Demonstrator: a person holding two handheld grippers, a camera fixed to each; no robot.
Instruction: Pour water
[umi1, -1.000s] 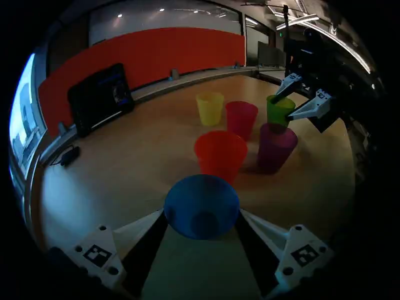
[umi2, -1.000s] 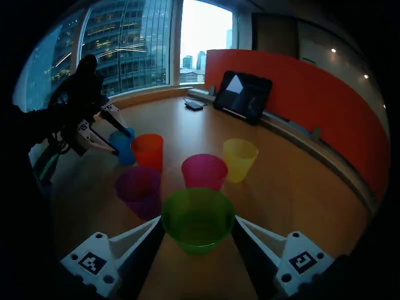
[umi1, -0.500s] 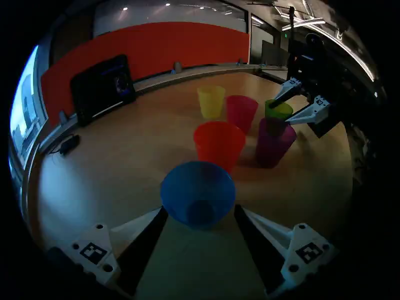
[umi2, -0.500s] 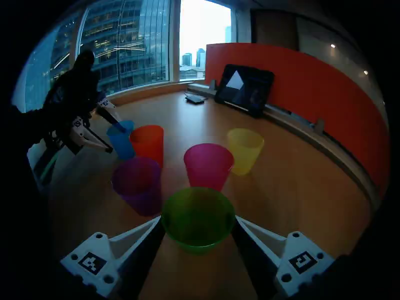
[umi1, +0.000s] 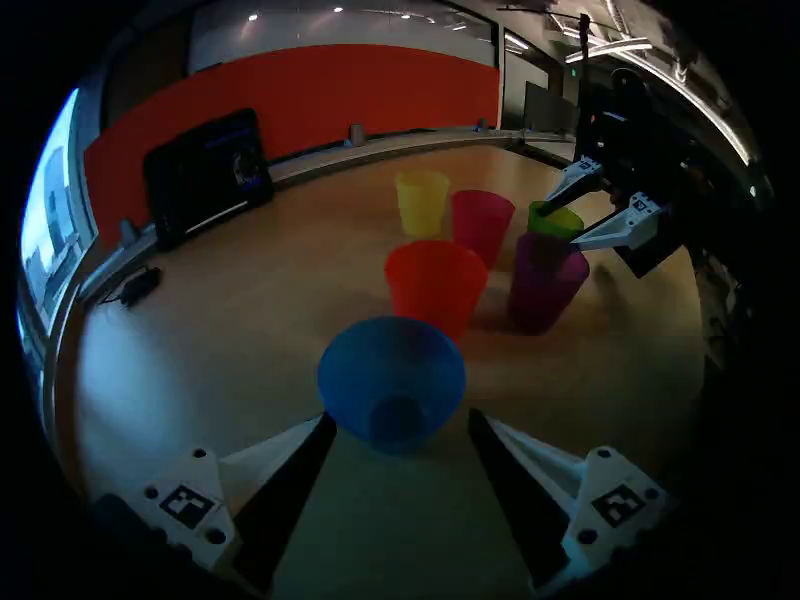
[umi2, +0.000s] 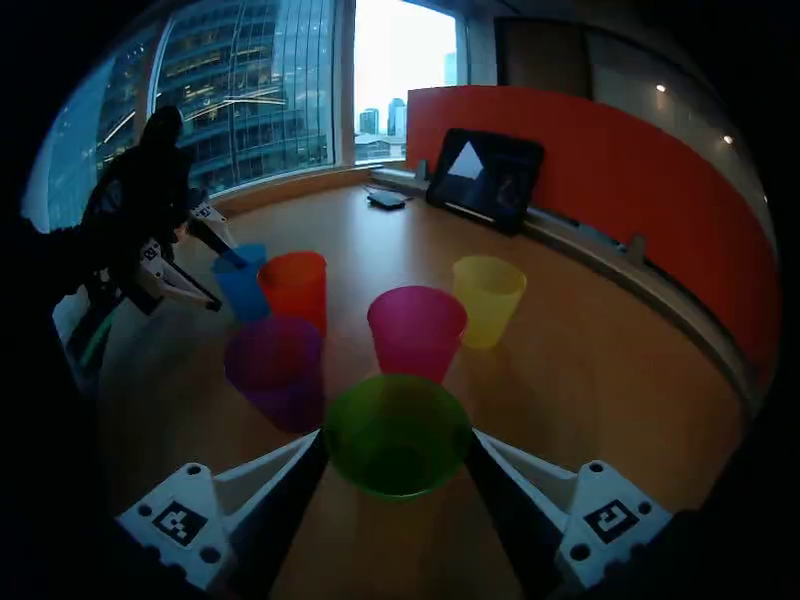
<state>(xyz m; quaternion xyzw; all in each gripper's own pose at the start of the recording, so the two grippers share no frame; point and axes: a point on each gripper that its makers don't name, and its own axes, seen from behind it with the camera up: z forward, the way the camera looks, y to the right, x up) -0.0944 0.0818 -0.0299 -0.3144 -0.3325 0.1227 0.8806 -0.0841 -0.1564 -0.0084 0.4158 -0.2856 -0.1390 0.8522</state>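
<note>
My left gripper is shut on a blue cup, its mouth facing the camera. Ahead on the wooden table stand an orange cup, a purple cup, a pink cup and a yellow cup. My right gripper is shut on a green cup. Beyond it are the purple cup, pink cup, yellow cup and orange cup. Farther off, the left gripper holds the blue cup. I cannot tell if any cup holds water.
A dark tablet leans against the red wall panel at the table's back edge, with a small dark device near it. A person's dark figure stands behind the left gripper. Tall windows lie beyond.
Both grippers shifted slightly with their cups. In the left gripper view the green cup sank from above the purple cup to behind it. The standing cups stayed put.
</note>
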